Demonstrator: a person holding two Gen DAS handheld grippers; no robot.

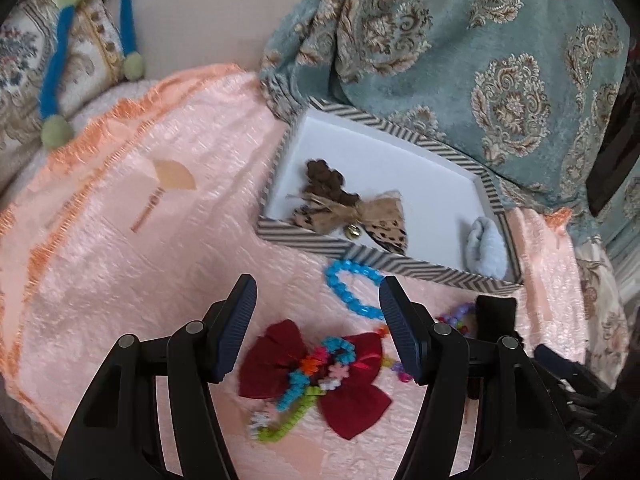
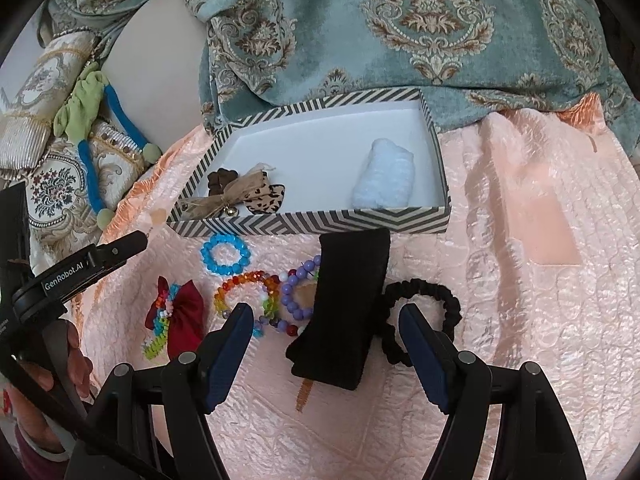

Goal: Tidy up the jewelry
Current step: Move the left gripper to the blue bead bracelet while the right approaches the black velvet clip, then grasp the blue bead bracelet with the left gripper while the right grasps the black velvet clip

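A chevron-striped box holds a leopard-print bow and a pale blue scrunchie. On the pink cloth in front lie a blue bead bracelet, a dark red bow with a bright bead string, a rainbow bracelet, a purple bracelet, a black band and a black scrunchie. My left gripper is open just above the red bow. My right gripper is open over the black band.
A teal patterned blanket is bunched behind the box. A patterned cushion with a blue and green cord lies at the left. The left gripper's body and a hand show at the left of the right wrist view.
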